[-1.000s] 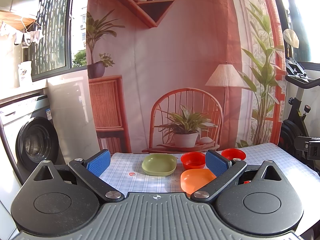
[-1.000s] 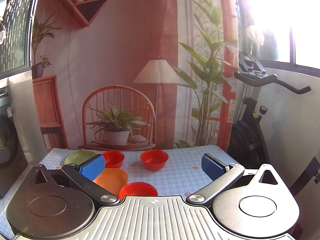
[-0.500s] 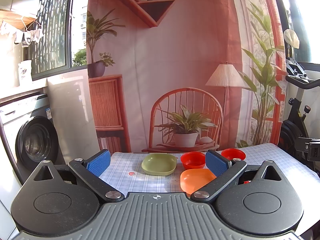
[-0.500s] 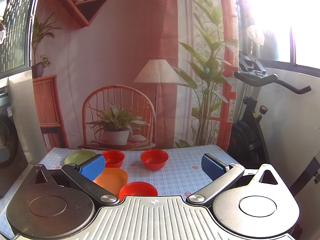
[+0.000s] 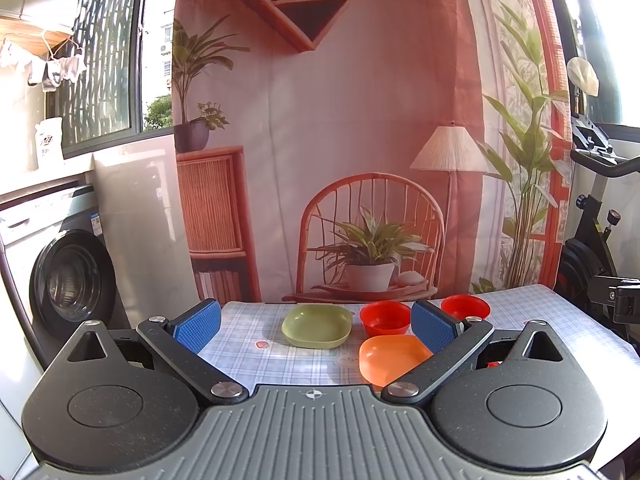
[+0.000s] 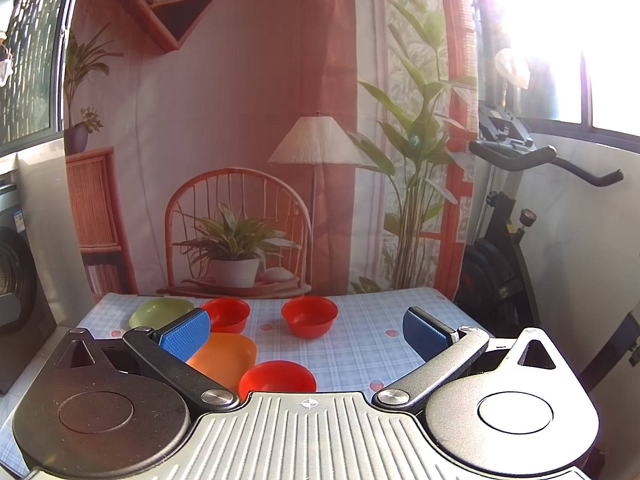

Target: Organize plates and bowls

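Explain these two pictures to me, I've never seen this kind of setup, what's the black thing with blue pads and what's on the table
Each picture comes from a camera on a hand-held gripper, looking forward along its two fingers; a person holds one in each hand. The black arms with blue pads are those fingers. The left gripper and the right gripper are both open and hold nothing. Ahead is a table with a checked cloth. On it lie a green plate, an orange plate and three red bowls: one near the green plate, one farther right, one closest to the right gripper.
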